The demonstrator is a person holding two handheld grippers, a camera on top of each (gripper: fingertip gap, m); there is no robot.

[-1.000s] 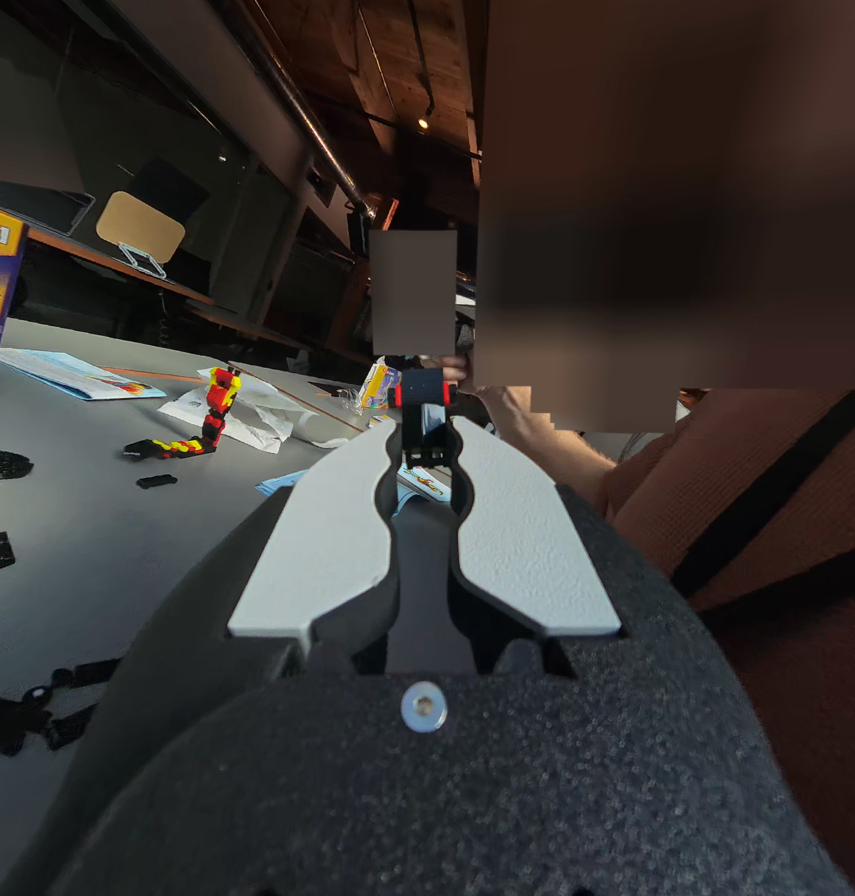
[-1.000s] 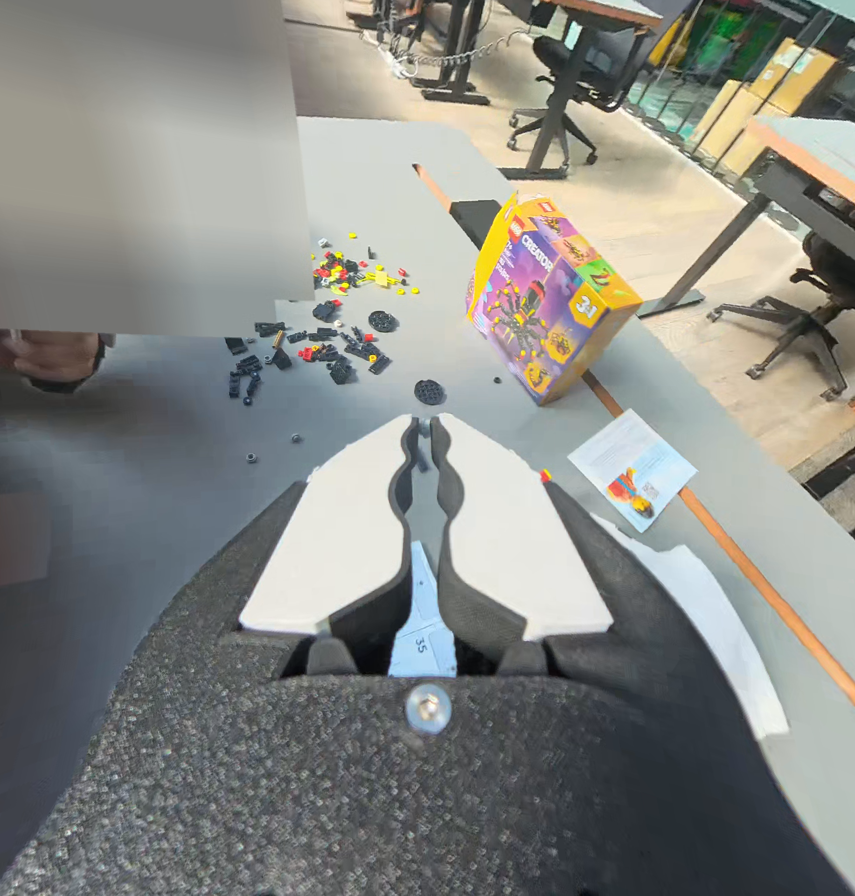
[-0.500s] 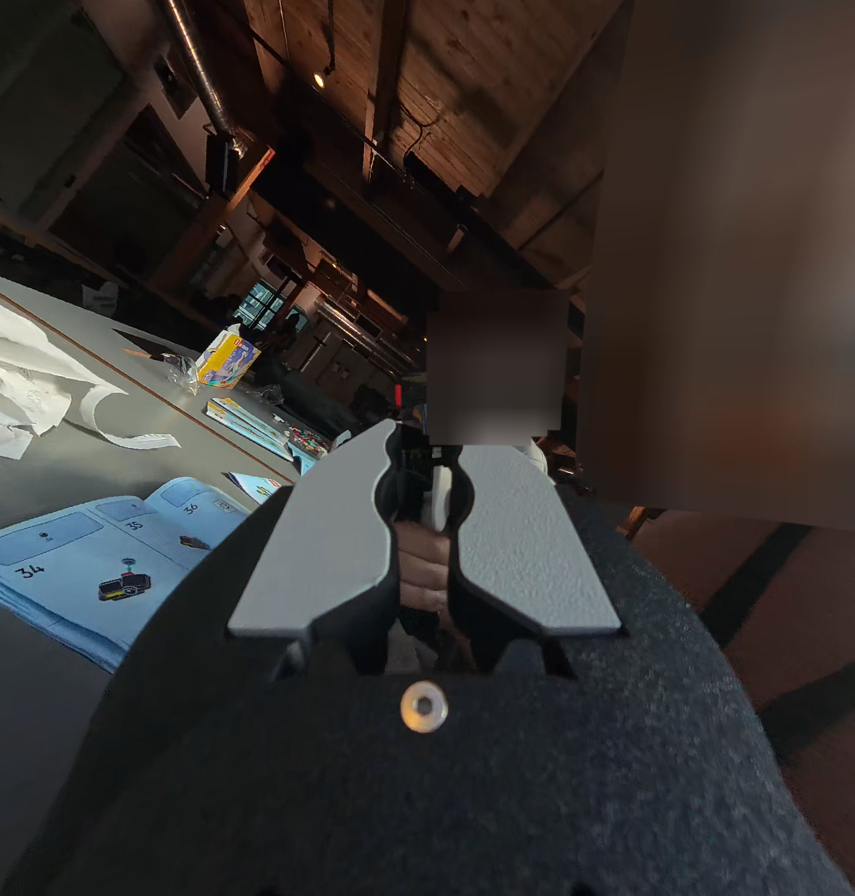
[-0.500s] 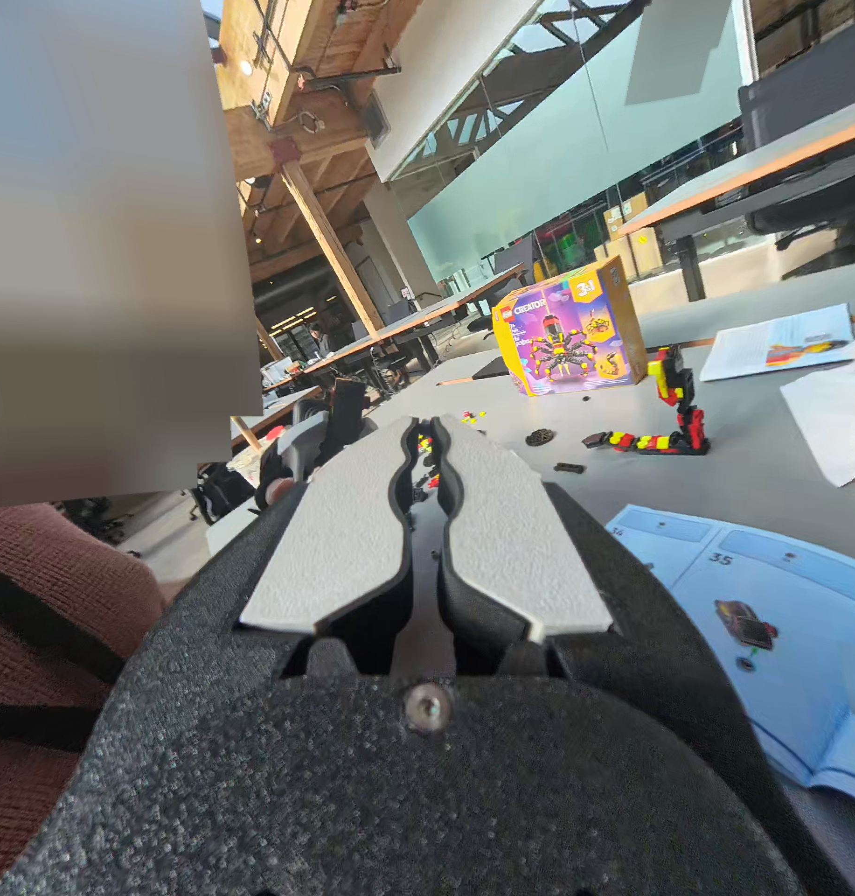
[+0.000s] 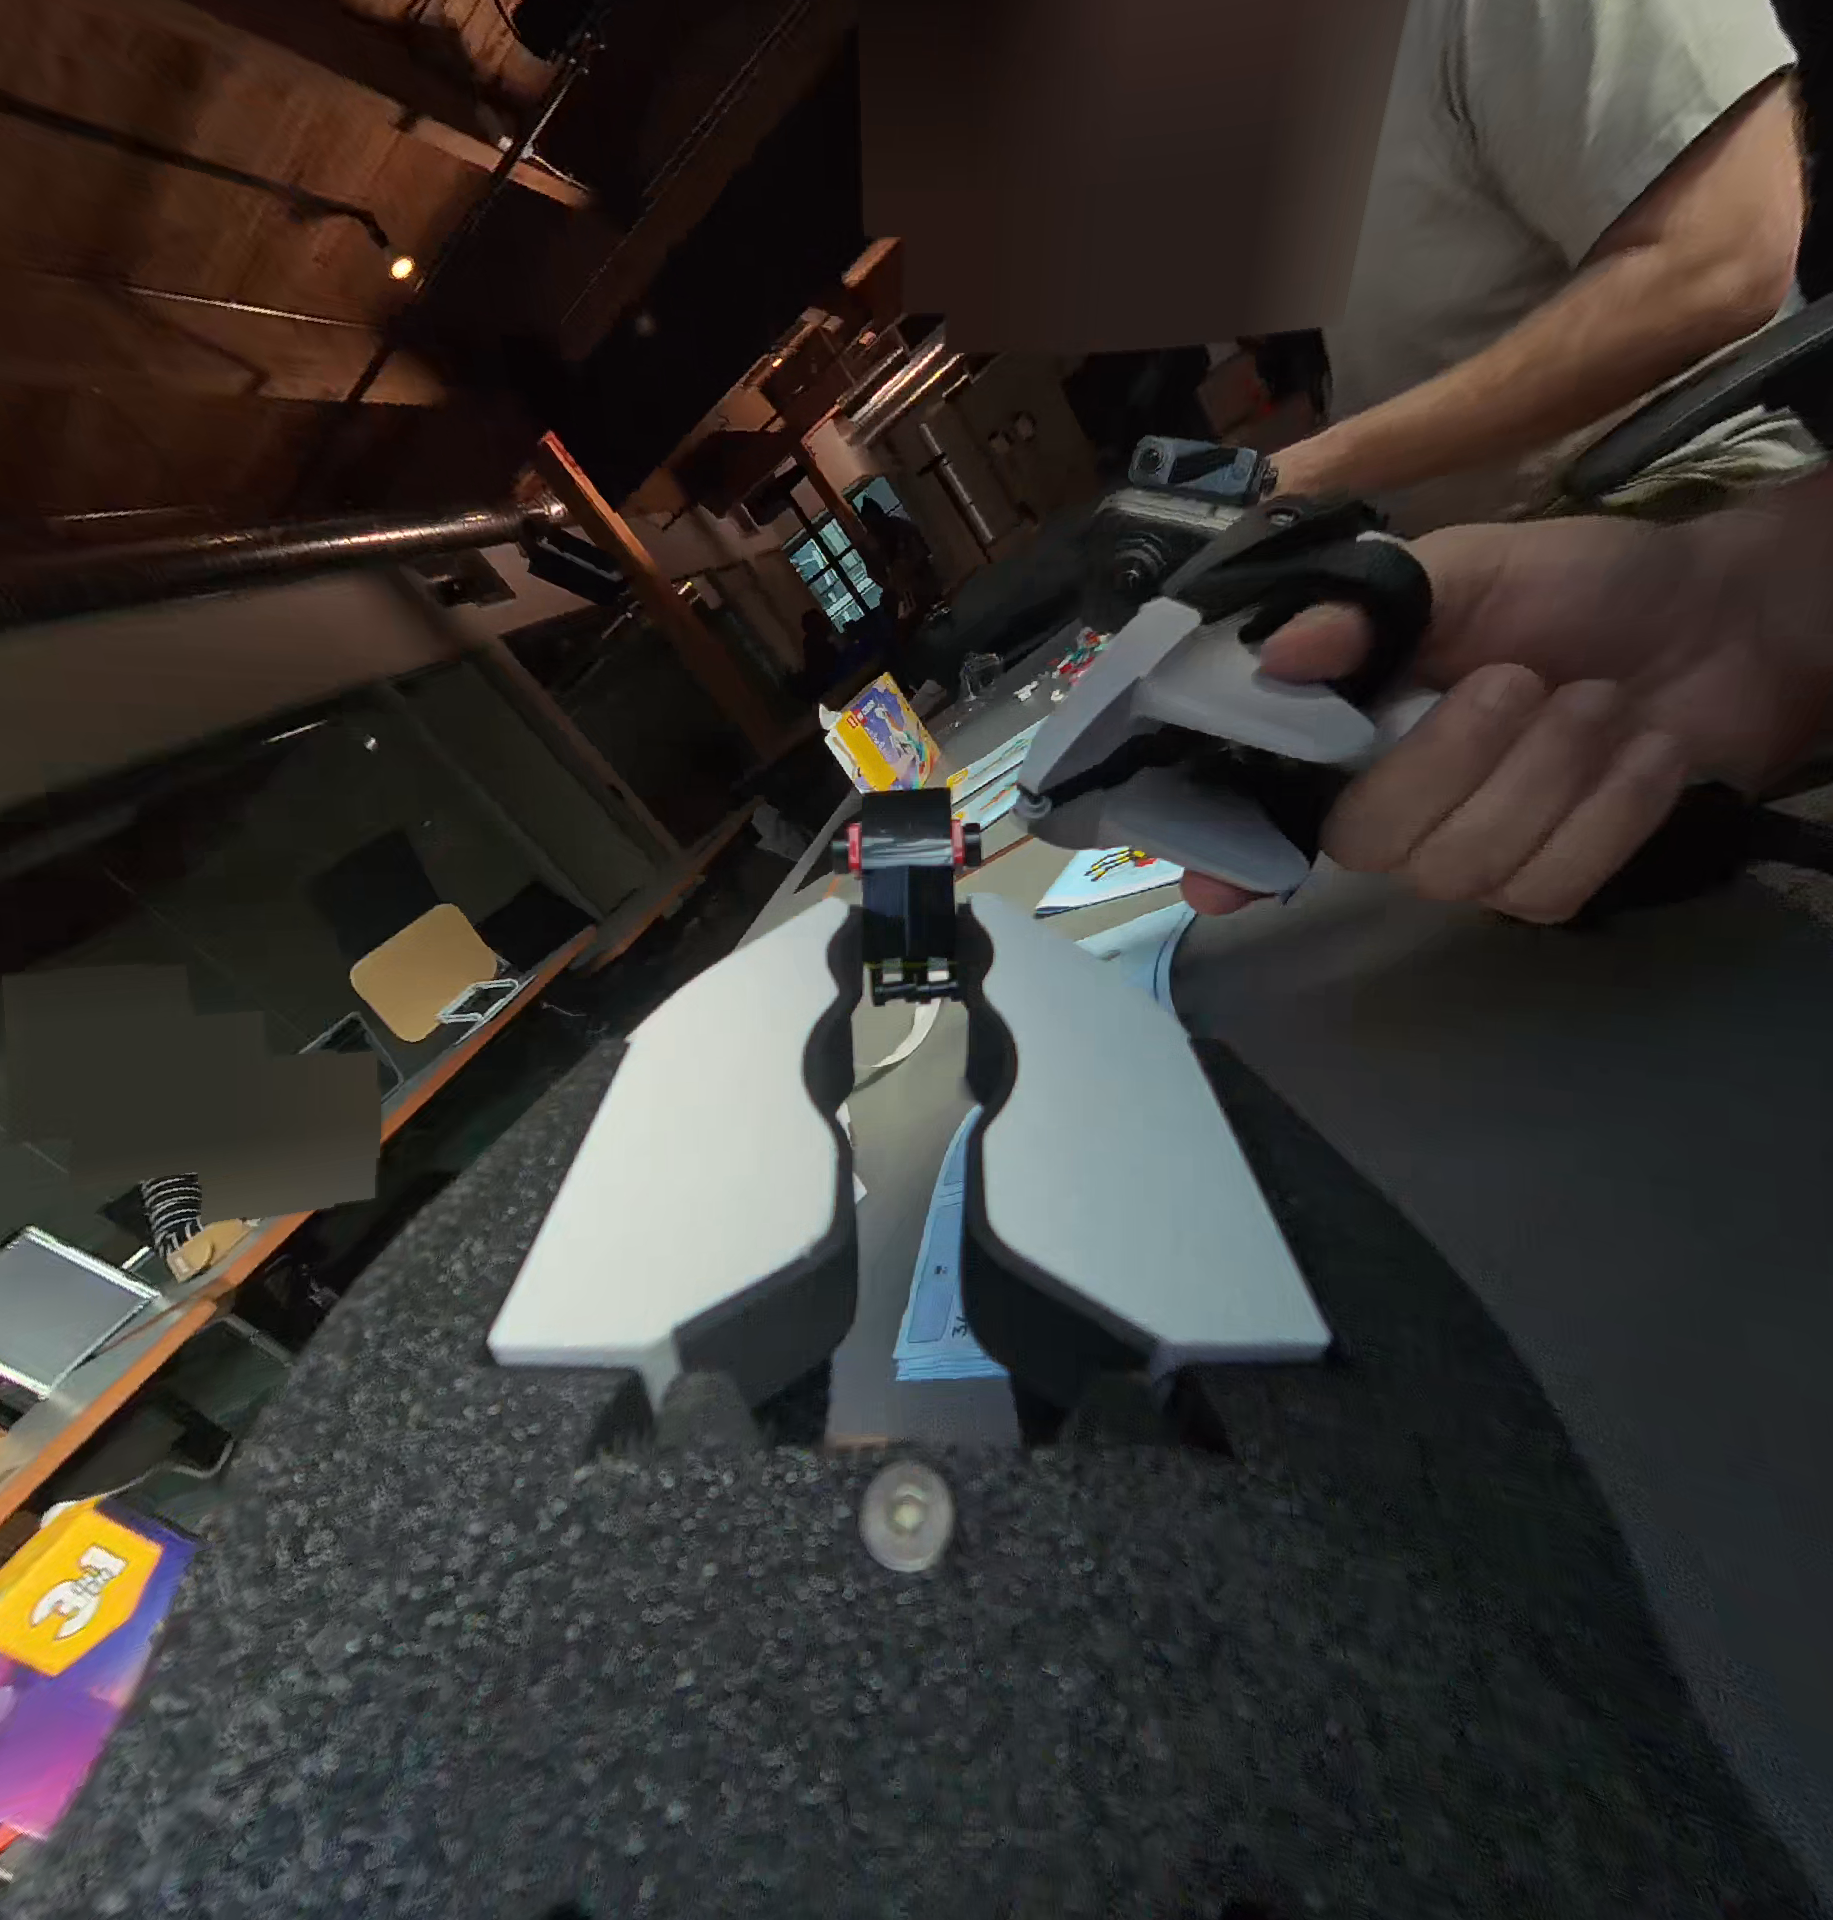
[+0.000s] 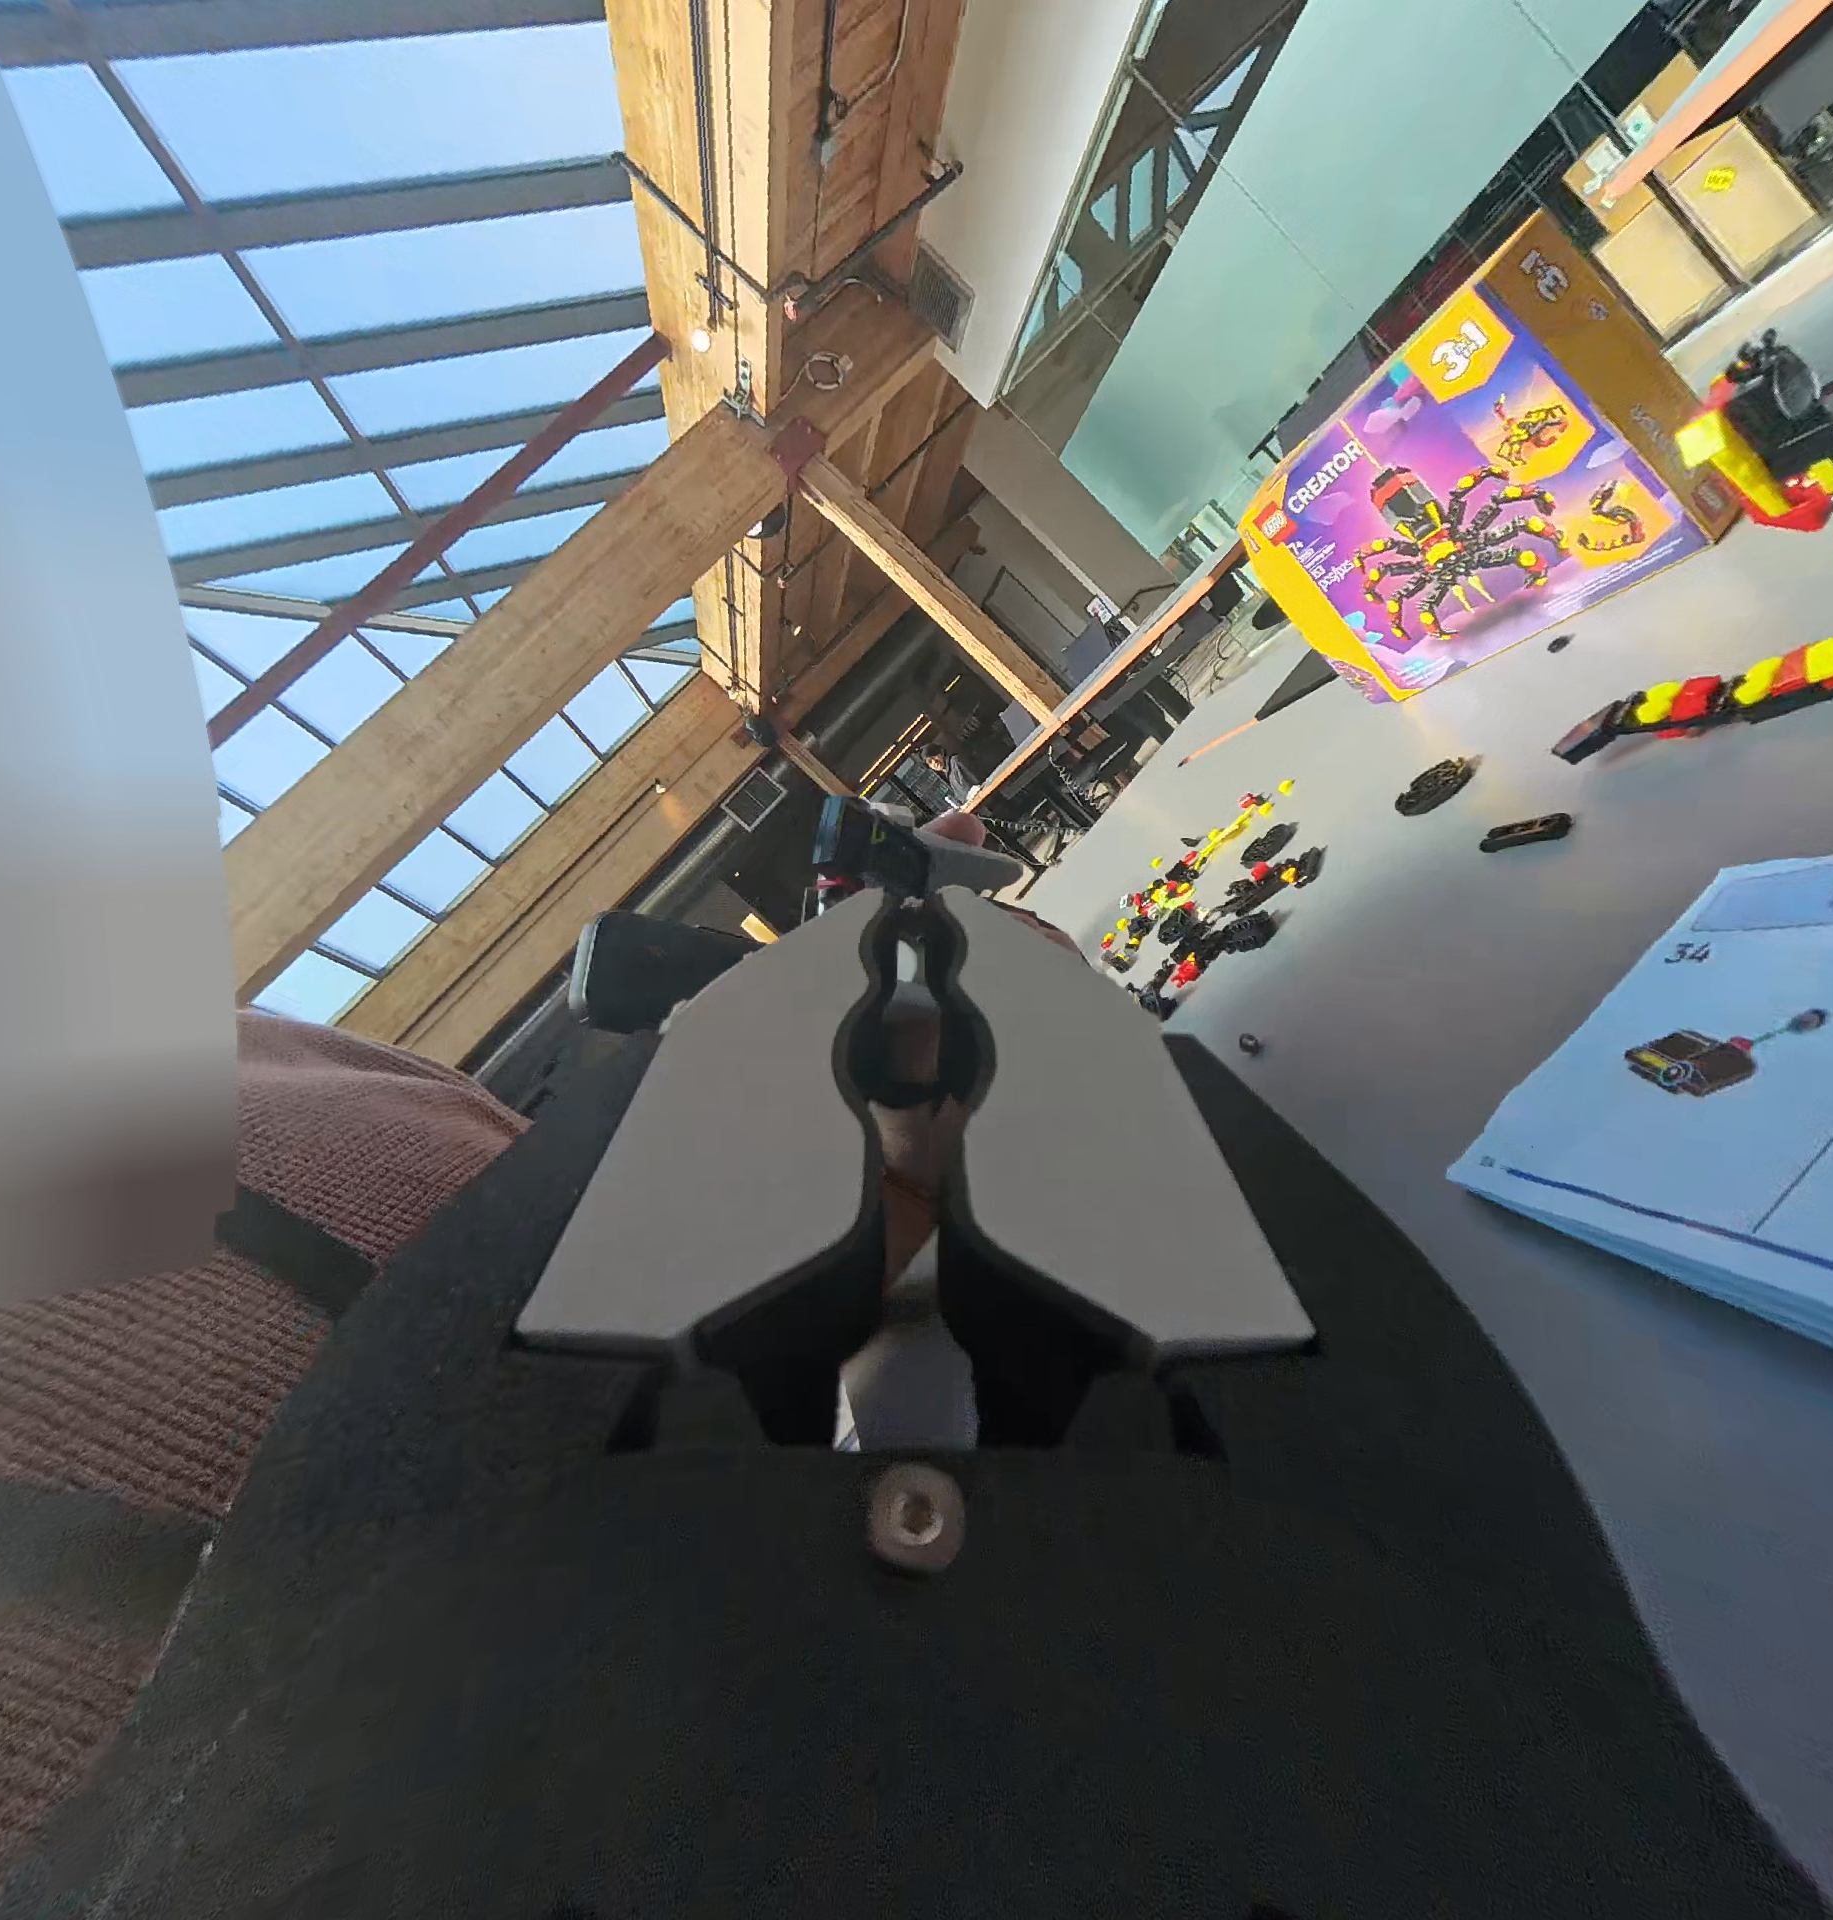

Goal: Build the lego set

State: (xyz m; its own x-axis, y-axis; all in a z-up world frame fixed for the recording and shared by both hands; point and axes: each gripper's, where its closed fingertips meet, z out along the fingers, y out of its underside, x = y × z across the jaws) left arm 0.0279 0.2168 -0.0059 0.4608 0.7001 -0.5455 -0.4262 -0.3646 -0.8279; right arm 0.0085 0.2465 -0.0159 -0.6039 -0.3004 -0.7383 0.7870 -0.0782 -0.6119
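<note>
In the left wrist view my left gripper (image 5: 912,930) is shut on a black lego assembly (image 5: 907,883) with red pieces on both sides, held up in the air. My right gripper (image 5: 1031,808) shows there too, in a person's hand, its tips just right of the assembly and pinching a small grey piece (image 5: 1029,809). In the right wrist view my right gripper (image 6: 912,906) is nearly shut, with a small pale bit at the tips. The black assembly (image 6: 870,847) sits right in front of them.
A grey table (image 6: 1411,935) carries a purple and yellow lego box (image 6: 1463,499), a red, yellow and black chain-like build (image 6: 1743,686), several loose pieces (image 6: 1203,904) and an open blue instruction booklet (image 6: 1722,1091). A person's arm and torso are close on the right of the left wrist view. Across from one pair of fingers to the other is roughly 5 cm.
Both grippers have swung and tilted, lifted off the table. The right gripper's tips have come up beside the black assembly in the left gripper. Both grasps look unchanged.
</note>
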